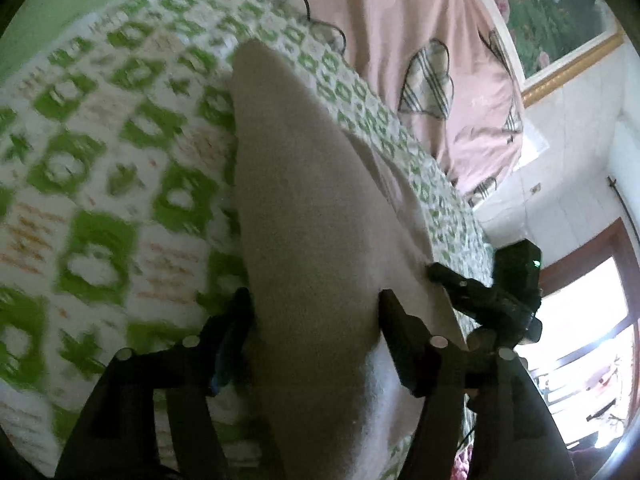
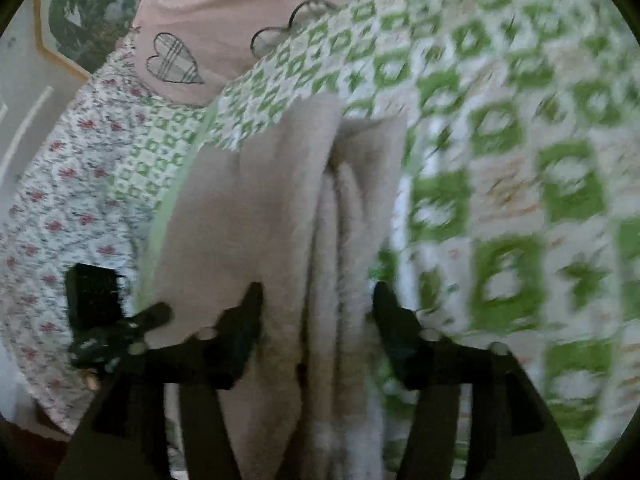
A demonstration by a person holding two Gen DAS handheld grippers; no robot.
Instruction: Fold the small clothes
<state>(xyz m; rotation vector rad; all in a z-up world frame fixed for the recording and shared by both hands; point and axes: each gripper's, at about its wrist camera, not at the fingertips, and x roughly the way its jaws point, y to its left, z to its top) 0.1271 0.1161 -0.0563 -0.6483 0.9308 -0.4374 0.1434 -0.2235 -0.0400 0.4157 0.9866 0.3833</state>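
The left gripper [image 1: 314, 312] stands with its jaws fairly wide, and a fold of the beige fleece garment [image 1: 304, 208] runs up between the two black fingers. The cloth fills most of the gap and brushes both inner faces, but the blur keeps me from saying whether the pads actually press on it. Ahead of this gripper the garment narrows to a rounded end lying on the green-and-white patterned bedspread [image 1: 104, 168]. Just off its right finger sits the other tool, the right gripper [image 1: 452, 284], its black body with a small green light showing.

Seen from its own camera, the right gripper [image 2: 318, 304] is also parted. The garment [image 2: 328, 240] hangs bunched in several vertical folds between the fingers, lying against the left finger, while a sliver of bedspread shows beside the right finger, so the pads do not look clamped. To its left the left gripper [image 2: 120, 320] pokes in, close beside the cloth's edge.

Farther out, beyond the garment, a pink quilt with outlined hearts [image 2: 224, 20] lies bunched at the far side of the bed. A floral sheet [image 2: 60, 200] hangs at the left, and a gold-framed flower picture [image 1: 560, 20] hangs on the white wall.
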